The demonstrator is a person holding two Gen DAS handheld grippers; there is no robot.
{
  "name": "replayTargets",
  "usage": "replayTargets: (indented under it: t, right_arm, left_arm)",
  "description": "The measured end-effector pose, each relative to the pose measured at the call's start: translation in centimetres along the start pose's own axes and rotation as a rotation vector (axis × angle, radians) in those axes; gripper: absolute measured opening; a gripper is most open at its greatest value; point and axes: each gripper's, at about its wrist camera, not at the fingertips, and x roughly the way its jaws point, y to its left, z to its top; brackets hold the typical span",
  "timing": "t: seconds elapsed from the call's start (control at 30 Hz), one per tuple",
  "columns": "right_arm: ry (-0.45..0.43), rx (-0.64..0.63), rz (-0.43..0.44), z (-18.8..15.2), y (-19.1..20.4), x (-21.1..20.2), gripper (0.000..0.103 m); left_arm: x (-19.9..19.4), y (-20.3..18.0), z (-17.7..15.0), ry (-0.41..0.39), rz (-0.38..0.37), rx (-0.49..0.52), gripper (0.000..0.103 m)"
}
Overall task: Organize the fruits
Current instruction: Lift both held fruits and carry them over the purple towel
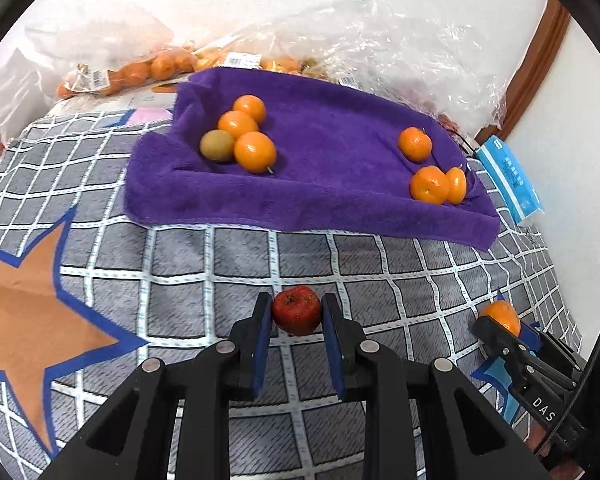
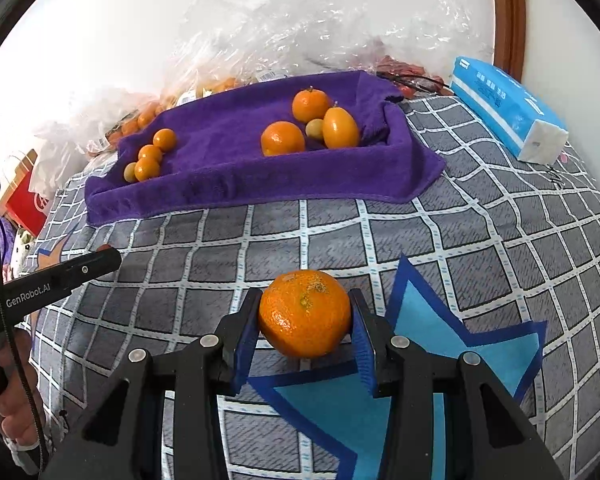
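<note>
Ahead of both my sets of fingers lies the purple towel (image 1: 324,168), spread over a grey checked cover (image 1: 204,264) with star patches. Nothing stands between my fingers and the towel, just open checked cloth.

On the towel, up and to the left of my left fingers, a cluster sits touching: three small oranges (image 1: 240,124) and one greenish-brown fruit (image 1: 217,145). Up and to the right is another group of oranges (image 1: 430,184) near the towel's raised right edge. From the right wrist view that group shows three orange fruits and a small green one (image 2: 315,129) tucked among them.

Beyond the towel, crinkled clear plastic bags (image 1: 380,40) hold more oranges. A blue tissue pack (image 2: 508,108) lies well off to the right of my right fingers.

My left gripper (image 1: 297,314) is pinching a small red fruit (image 1: 296,309), pads pressed on both its sides, held above the cover.

My right gripper (image 2: 305,316) is clamped on a mandarin (image 2: 305,312), fingers spread to its width, each pad touching one flank.

A hand (image 2: 10,396) grips the left tool's handle at the lower left edge of the right wrist view.
</note>
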Motion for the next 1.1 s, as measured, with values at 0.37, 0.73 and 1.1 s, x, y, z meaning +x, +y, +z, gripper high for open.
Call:
replayTargets:
  t: [0.37,0.73,1.1]
  right_arm:
    - [-0.038,0.012,0.004,2.3,1.3,-2.8,0.042]
    - [-0.094,0.017,-0.015,5.1,2.1,-5.0,0.042]
    - [-0.152,0.035,-0.039,8.8,2.1,-6.0,0.042]
  left_arm:
    - [-3.1,0.5,1.3,-0.032,-0.011,-0.002,0.024]
    - [-5.6,-0.2,3.6,-0.067,-0.008,0.033,0.024]
    - [-7.2,-0.3,7.1,-0.109,-0.013,0.066,0.024]
